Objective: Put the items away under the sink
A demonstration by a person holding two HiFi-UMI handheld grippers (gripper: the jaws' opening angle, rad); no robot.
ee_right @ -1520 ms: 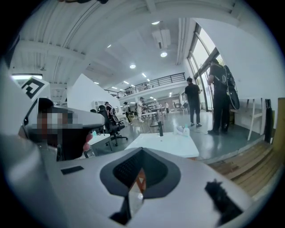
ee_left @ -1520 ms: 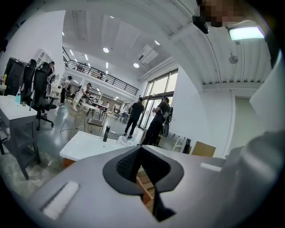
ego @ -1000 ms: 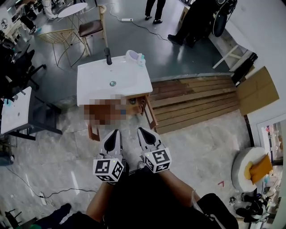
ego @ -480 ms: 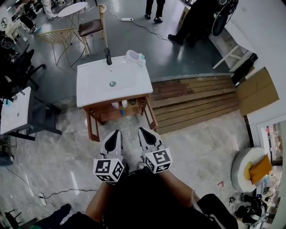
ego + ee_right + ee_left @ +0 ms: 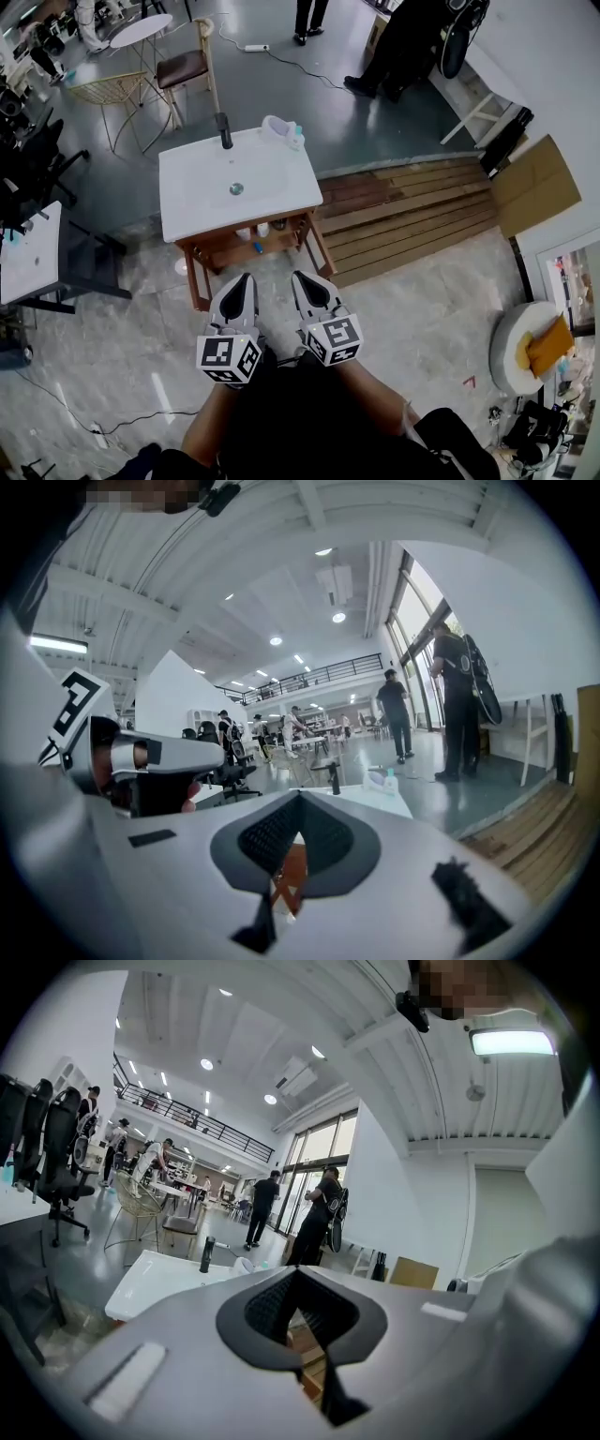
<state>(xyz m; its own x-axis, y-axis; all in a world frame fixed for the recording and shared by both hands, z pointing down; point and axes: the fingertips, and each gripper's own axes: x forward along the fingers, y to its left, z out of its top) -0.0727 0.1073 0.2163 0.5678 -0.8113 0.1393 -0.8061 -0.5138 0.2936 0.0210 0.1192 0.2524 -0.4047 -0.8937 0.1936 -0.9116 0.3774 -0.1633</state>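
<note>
Pale marbled floor point(image 5: 112, 328) underfoot, with wooden planks point(image 5: 412, 211) laid to the right. Left gripper point(image 5: 242, 279) and right gripper point(image 5: 302, 278) are held side by side before the person's body, pointing nearly level at the vanity. Each has its jaws closed together with nothing between them. Ahead is a white sink point(image 5: 202, 192) with a black faucet point(image 5: 223, 131) on a wooden stand point(image 5: 194, 281). Items: small bottles point(image 5: 253, 231) stand on the shelf point(image 5: 220, 251) under the sink, well apart from both grippers. Chairs point(image 5: 183, 66) stand beyond.

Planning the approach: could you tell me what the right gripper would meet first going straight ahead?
The right gripper would likely meet the wooden stand under the sink first, though depth is unclear.
</note>
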